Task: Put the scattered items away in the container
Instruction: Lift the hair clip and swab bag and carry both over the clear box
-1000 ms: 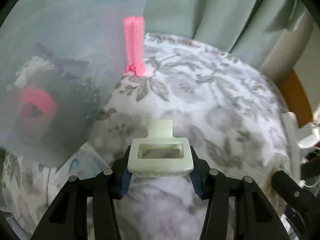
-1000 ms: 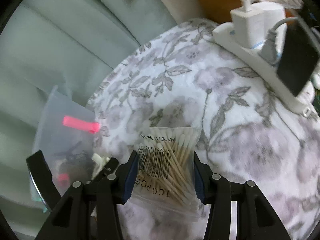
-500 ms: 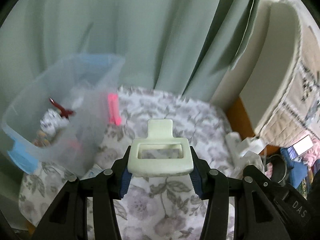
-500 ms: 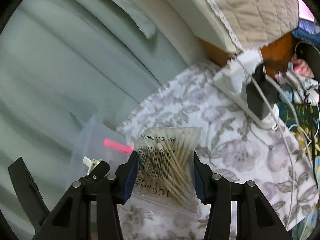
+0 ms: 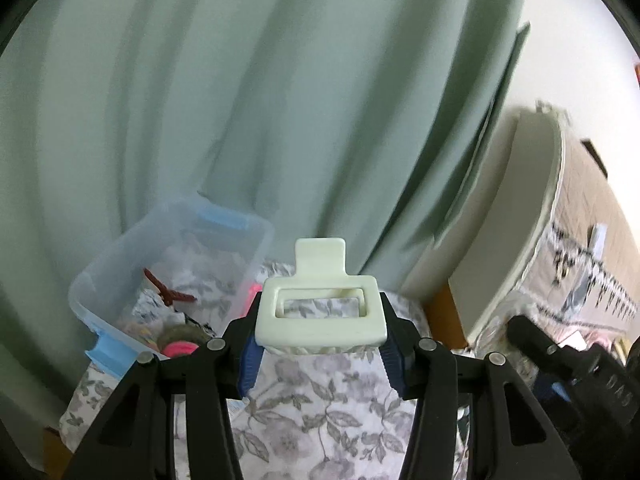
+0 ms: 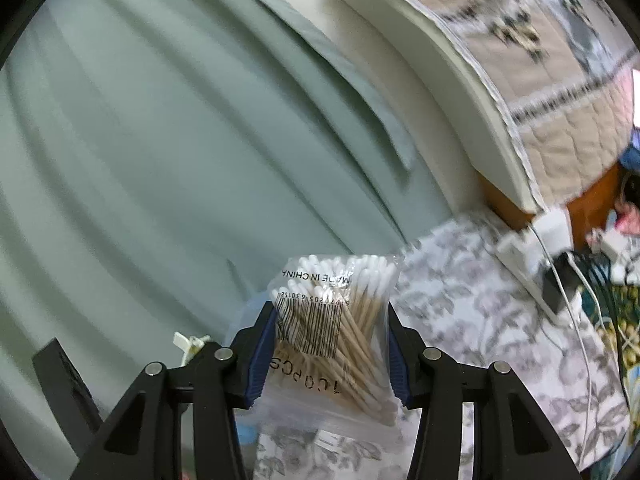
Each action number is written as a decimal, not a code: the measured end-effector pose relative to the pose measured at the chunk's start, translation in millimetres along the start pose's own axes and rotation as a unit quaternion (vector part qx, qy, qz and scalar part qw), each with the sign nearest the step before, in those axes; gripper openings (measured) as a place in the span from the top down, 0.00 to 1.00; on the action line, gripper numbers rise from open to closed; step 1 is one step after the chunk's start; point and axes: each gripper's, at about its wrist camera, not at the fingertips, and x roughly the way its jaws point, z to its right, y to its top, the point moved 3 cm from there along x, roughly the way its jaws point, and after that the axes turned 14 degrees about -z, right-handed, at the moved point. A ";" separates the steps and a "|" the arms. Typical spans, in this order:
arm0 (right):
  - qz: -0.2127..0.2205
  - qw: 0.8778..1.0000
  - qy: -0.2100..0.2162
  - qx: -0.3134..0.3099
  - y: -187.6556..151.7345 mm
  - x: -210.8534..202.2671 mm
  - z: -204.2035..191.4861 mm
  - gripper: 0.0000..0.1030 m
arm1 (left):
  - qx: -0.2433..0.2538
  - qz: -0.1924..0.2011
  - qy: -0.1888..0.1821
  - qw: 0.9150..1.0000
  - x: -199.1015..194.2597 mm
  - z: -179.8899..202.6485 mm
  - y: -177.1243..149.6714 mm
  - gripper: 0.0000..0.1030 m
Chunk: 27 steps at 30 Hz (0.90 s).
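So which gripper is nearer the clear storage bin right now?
Left, as far as I can judge. The left gripper, holding the cream clip, has the bin just ahead-left. The right gripper, holding the cotton swab bag, barely sees it.

A clear bag of cotton swabs (image 6: 336,328) is clamped between the blue pads of the right gripper (image 6: 332,344), raised above the floral cloth (image 6: 460,320), with green curtain (image 6: 180,140) behind the bag.

Green curtain (image 5: 248,92), floral bedspread (image 5: 320,412), quilted headboard cover (image 6: 540,64) — white power strip (image 6: 532,268) with chargers
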 end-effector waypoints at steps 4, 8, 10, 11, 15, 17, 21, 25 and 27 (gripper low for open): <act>0.016 0.999 0.014 -0.024 9.5 -4.3 -33.6 0.49 | -0.018 0.015 -0.003 1.000 -7.4 -17.8 7.0 0.49; 0.015 0.998 0.022 -0.058 9.0 4.5 -66.0 0.49 | -0.040 0.022 -0.001 0.999 -7.2 -41.9 9.8 0.49; 0.007 0.997 0.022 -0.074 2.4 14.1 -79.6 0.49 | -0.051 0.023 0.002 0.998 -5.8 -55.8 10.9 0.49; 0.002 0.997 0.020 -0.080 -1.3 19.5 -84.4 0.49 | -0.057 0.022 0.004 0.998 -4.9 -62.0 11.2 0.49; -0.029 0.995 0.007 -0.096 -18.1 49.3 -94.1 0.49 | -0.085 0.016 0.010 0.996 4.9 -89.9 11.4 0.49; -0.048 0.994 0.000 -0.096 -24.9 66.9 -96.2 0.49 | -0.095 0.013 0.011 0.995 9.6 -101.3 11.0 0.49; -0.068 0.992 -0.010 -0.105 -34.6 88.3 -100.3 0.49 | -0.115 0.011 0.017 0.993 17.7 -123.1 10.9 0.49; -0.086 0.989 -0.015 -0.120 -42.6 110.7 -109.6 0.49 | -0.136 0.001 0.014 0.991 25.7 -139.0 12.2 0.49; -0.094 0.987 -0.018 -0.126 -46.3 121.4 -114.2 0.49 | -0.145 -0.003 0.016 0.989 31.0 -147.4 11.8 0.49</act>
